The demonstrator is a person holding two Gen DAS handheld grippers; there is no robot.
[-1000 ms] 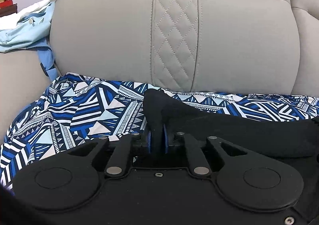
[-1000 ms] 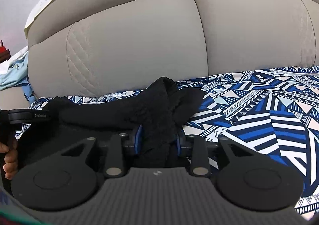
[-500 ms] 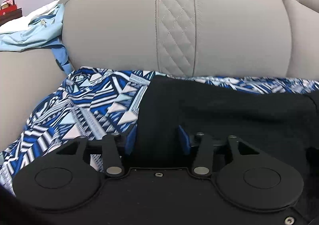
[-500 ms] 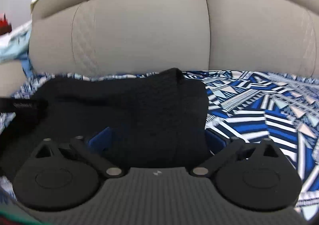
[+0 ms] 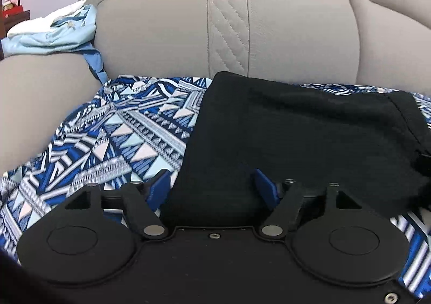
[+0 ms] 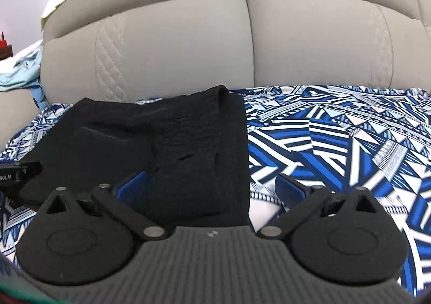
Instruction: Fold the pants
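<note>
The black pants (image 5: 309,131) lie folded flat on a blue and white patterned cloth (image 5: 115,137) spread over the sofa seat. They also show in the right wrist view (image 6: 161,142). My left gripper (image 5: 212,186) is open above the pants' near left edge, holding nothing. My right gripper (image 6: 210,186) is open wide above the pants' near right edge, holding nothing. The tip of the left gripper (image 6: 16,173) shows at the left edge of the right wrist view.
The grey sofa backrest (image 5: 229,29) rises right behind the pants. A light blue garment (image 5: 54,34) lies on the sofa's left armrest (image 5: 35,96). The patterned cloth (image 6: 336,137) stretches out to the right of the pants.
Both grippers have opened and let go of the pants. The pants have dropped flat onto the patterned cloth. Both grippers have pulled back a little toward me.
</note>
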